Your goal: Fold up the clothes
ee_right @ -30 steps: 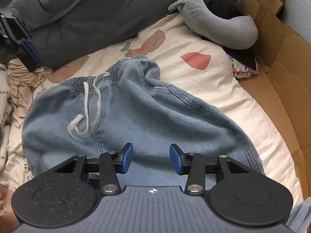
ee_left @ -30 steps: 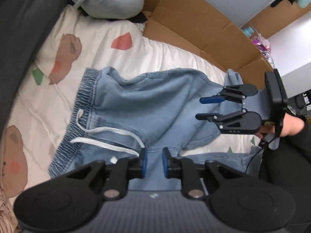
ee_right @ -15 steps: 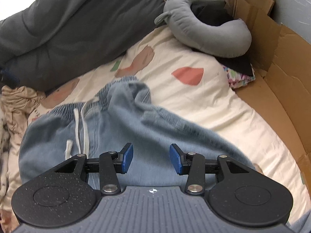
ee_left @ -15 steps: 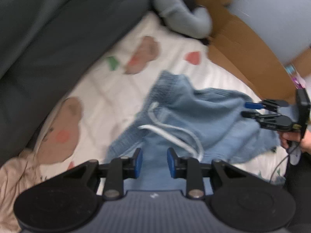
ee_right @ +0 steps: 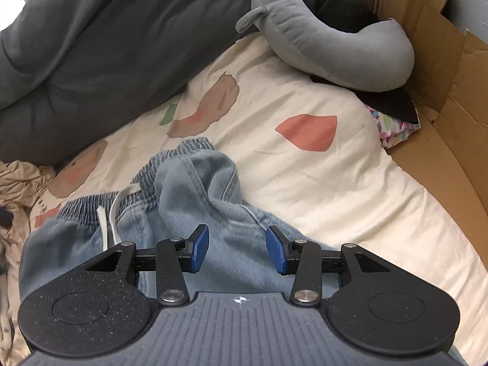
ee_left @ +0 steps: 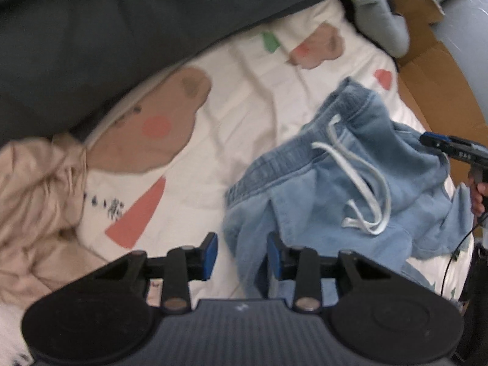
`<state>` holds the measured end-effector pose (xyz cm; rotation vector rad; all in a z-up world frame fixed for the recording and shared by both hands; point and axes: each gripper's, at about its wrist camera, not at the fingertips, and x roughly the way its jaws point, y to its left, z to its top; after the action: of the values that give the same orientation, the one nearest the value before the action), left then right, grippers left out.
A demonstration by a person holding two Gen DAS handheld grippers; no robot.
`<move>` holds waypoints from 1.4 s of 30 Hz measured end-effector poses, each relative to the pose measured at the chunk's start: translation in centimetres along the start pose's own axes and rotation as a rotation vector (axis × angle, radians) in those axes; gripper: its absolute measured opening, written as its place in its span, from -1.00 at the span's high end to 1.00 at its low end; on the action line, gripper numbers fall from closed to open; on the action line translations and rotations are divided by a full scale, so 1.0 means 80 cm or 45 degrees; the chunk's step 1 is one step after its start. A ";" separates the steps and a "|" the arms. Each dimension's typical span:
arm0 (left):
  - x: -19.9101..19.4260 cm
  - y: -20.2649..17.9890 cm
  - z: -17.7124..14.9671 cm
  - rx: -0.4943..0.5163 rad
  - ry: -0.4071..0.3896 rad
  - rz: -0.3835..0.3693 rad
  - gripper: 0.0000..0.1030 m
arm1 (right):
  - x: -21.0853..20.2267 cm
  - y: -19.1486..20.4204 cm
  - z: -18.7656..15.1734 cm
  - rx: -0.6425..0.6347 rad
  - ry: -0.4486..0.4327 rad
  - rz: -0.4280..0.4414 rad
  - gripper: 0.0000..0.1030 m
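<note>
The denim shorts [ee_left: 350, 183] are lain bunched on the bedsheet [ee_left: 238, 128], mid-fold, with the left gripper [ee_left: 241, 254], jaws just opened, and the right gripper [ee_right: 237, 251] both empty, so a fresh edge must be grasped

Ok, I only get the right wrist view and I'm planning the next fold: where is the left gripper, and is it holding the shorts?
Observer: The left gripper sits at the side edge of the denim shorts, just past one end of the waistband. Its jaws have just been opening, and a fold of denim lies between them, not pinched.
Operator: My own gripper hides the drawstring ends. Where do they lie?
Observer: The white drawstring trails loose across the front of the shorts, and its two ends rest close together on the denim.
</note>
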<state>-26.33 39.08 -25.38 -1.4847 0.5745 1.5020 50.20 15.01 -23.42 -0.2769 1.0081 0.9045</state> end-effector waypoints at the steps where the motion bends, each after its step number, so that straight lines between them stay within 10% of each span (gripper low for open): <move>1: 0.006 0.006 -0.003 -0.025 -0.003 -0.004 0.30 | 0.004 0.002 0.003 0.000 0.000 -0.005 0.06; 22: 0.106 0.074 -0.061 -0.719 -0.211 -0.190 -0.02 | 0.099 0.001 0.019 -0.090 0.079 -0.004 -0.01; 24: 0.116 0.068 -0.069 -0.748 -0.165 -0.202 0.25 | 0.111 -0.004 0.012 -0.096 0.124 -0.027 0.02; 26: 0.121 0.053 -0.074 -0.712 -0.120 -0.160 0.68 | 0.122 -0.010 0.005 -0.101 0.168 -0.051 0.03; 34: 0.092 -0.019 -0.060 -0.355 -0.078 0.099 0.87 | 0.130 -0.022 -0.003 -0.108 0.159 -0.072 0.30; 42: 0.091 -0.004 -0.086 -0.305 -0.161 0.078 1.00 | 0.105 -0.035 0.010 -0.097 0.125 -0.093 0.72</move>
<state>-21.39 35.50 -33.34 -1.5496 0.3775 1.7475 54.68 18.11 -30.42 -0.4229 1.0492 0.8708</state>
